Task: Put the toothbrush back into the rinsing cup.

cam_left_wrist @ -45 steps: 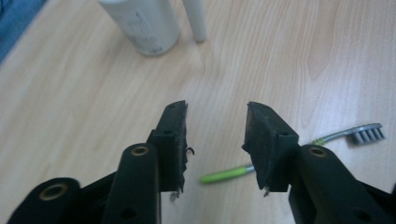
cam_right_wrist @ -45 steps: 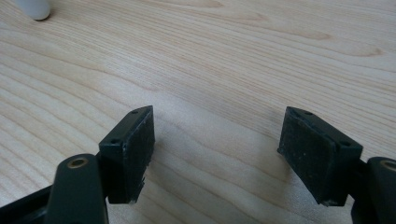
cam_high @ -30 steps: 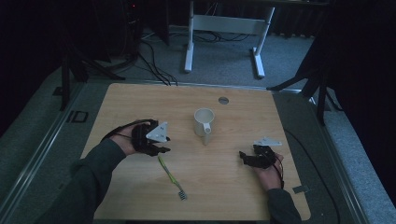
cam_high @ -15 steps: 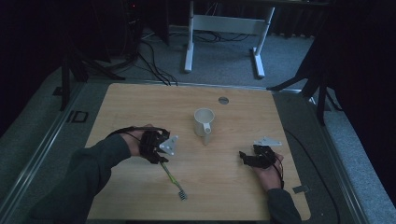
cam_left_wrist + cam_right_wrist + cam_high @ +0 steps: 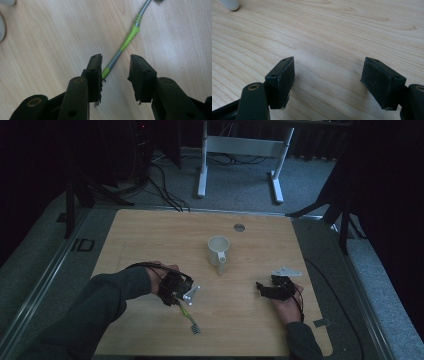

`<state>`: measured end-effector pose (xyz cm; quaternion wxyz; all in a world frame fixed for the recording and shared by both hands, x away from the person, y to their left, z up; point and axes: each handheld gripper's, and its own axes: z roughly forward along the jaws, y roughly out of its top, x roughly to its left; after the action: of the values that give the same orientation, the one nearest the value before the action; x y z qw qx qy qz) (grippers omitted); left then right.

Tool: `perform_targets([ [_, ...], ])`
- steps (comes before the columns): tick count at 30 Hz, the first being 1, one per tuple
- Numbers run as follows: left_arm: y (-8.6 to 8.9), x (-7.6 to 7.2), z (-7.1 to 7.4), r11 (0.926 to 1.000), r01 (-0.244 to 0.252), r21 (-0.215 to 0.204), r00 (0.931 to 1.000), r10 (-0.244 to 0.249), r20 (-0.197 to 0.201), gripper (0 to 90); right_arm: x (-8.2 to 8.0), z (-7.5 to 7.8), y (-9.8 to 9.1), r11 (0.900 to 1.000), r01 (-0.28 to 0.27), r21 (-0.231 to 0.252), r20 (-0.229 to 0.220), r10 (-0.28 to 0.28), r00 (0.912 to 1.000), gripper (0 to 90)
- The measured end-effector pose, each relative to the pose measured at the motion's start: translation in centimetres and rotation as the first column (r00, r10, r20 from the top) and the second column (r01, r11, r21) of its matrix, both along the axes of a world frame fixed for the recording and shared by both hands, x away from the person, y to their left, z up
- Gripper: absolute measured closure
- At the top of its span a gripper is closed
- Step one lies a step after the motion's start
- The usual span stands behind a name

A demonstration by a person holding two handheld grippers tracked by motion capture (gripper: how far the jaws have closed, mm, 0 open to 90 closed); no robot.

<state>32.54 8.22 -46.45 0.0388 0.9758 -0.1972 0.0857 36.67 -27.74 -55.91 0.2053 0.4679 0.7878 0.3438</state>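
Green-and-grey fork (image 5: pixel 125 43) is seen lying flat on the wooden table (image 5: pixel 150 235), near its front edge and well apart from the white mug (image 5: pixel 218 251) at the middle. Its handle end is placed between the jaws of the left gripper (image 5: pixel 116 67), which have just been closing; the pads are apart, the left pad just beside the handle. The right gripper (image 5: pixel 328 80) is held low over bare wood at the right side, its jaws set wide apart.
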Motion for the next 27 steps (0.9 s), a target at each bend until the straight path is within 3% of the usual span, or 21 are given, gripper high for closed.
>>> perform_targets([
  [9, -0.3, 0.1, -0.8, 0.9981, 0.047, 0.039, 0.9989, -0.047, -0.005, 64.0, 0.0, 0.0, 0.0, 1.0, 0.0, 0.0, 0.0, 0.0, 1.0, 26.3],
  [15, -0.5, 0.3, -1.4, 0.9965, 0.062, 0.055, 0.9979, -0.062, -0.018, 66.0, 0.0, 0.0, 0.0, 1.0, 0.0, 0.0, 0.0, 0.0, 1.0, 26.3],
  [21, -1.0, 0.1, -2.7, 0.9915, 0.084, 0.099, 0.9965, -0.082, -0.016, 64.9, 0.0, 0.0, 0.0, 1.0, 0.0, 0.0, 0.0, 0.0, 1.0, 26.3],
  [27, -1.3, 0.1, -3.2, 0.9895, 0.094, 0.11, 0.9954, -0.092, -0.028, 63.8, 0.0, 0.0, 0.0, 1.0, 0.0, 0.0, 0.0, 0.0, 1.0, 26.3],
])
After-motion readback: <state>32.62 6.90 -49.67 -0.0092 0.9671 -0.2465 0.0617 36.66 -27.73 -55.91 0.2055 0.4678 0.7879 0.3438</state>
